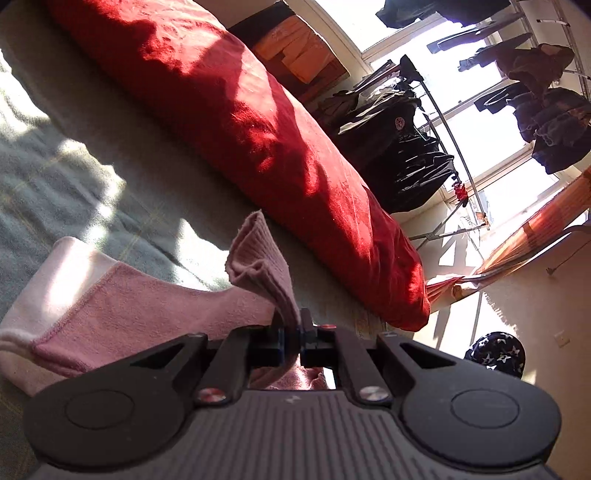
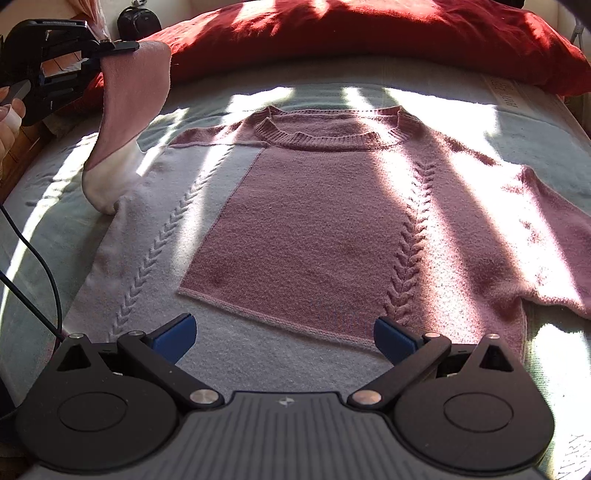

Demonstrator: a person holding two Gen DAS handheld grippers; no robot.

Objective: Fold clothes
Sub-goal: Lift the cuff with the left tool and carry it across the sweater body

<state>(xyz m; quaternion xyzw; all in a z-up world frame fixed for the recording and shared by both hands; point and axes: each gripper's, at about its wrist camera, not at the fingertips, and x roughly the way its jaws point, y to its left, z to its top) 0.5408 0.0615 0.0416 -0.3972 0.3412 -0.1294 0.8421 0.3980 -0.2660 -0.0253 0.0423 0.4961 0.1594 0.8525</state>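
Lying flat on the bed (image 2: 461,99), front up, a pink and white knit sweater (image 2: 306,221) has its collar toward the red pillow (image 2: 369,33) along the bed's far edge. The left gripper (image 1: 291,332) has its fingers clenched on the ribbed cuff of one sleeve (image 2: 125,110), lifting it above the bed's left side so the sleeve hangs down to the shoulder. The other sleeve rests spread toward the bed's right edge. The right gripper (image 2: 284,338) hovers over the sweater's hem near the bed's near edge, its blue fingers (image 2: 177,334) spread wide and grasping nothing.
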